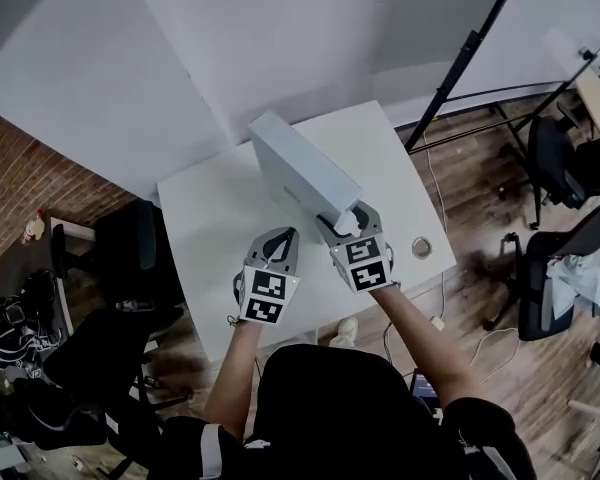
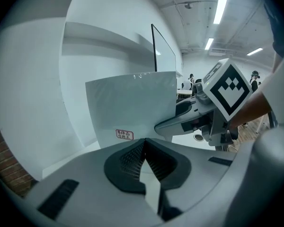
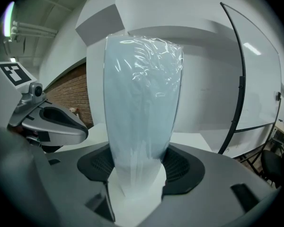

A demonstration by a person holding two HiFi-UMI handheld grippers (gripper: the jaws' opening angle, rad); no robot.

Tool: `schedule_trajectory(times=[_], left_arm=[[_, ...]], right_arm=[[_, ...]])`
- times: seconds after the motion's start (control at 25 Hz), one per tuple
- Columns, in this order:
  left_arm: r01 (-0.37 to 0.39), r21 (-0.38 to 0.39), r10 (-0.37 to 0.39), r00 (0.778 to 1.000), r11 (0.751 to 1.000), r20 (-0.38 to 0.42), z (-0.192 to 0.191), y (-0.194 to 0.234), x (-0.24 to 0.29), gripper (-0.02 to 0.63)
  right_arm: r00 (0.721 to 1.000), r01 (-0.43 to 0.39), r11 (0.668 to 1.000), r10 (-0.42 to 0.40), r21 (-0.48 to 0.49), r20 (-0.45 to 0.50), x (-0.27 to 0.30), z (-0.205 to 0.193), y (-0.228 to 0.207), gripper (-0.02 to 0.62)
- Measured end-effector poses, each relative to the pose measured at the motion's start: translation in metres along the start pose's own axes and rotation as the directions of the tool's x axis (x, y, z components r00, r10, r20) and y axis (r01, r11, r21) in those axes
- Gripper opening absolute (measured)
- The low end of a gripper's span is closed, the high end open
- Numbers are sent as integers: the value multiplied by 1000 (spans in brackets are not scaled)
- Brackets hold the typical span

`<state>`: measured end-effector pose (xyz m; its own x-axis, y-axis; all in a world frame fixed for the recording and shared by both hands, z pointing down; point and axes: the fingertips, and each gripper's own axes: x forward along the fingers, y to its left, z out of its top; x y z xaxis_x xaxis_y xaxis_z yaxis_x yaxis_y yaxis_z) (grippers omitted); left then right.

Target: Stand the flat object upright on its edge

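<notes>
A flat white box [image 1: 300,173] wrapped in clear film stands on its long edge on the white table [image 1: 205,228], running from the far middle toward me. My right gripper [image 1: 342,220] is shut on its near end, and in the right gripper view the box's narrow edge [image 3: 142,103] rises between the pads of the right gripper [image 3: 137,169]. My left gripper [image 1: 283,236] hovers just left of the box, shut and empty. In the left gripper view the left gripper [image 2: 144,145] faces the box's broad side [image 2: 132,108], which bears a small red label [image 2: 124,135].
A roll of tape [image 1: 421,247] lies near the table's right front corner. A black stand pole [image 1: 460,58] leans behind the table on the right. Office chairs stand at the left [image 1: 130,248] and the right [image 1: 555,168]. White wall panels rise behind the table.
</notes>
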<state>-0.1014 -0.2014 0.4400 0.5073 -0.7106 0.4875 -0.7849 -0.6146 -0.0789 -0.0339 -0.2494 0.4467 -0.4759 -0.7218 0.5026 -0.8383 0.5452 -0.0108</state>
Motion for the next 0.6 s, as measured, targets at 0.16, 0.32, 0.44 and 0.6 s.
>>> schedule_trajectory(times=[0.16,0.32,0.44,0.6], left_arm=[[25,-12,-25,1000,1000,-8,-6,5,20,12],[64,8,-64,998,998,1,3,13,34,12],[75,5,-75,997,997,8,7,19,43,12],[81,6,-81,997,997,18,14,27,58,14]], right_arm=[[1000,28,1000,-28,11,1,9,5,-13,290],[998,64,998,-64,22,6,17,11,-28,290],[996,92,995,-92,30,11,22,14,-36,290],[993,114,993,-115,39,19,29,19,-49,290]])
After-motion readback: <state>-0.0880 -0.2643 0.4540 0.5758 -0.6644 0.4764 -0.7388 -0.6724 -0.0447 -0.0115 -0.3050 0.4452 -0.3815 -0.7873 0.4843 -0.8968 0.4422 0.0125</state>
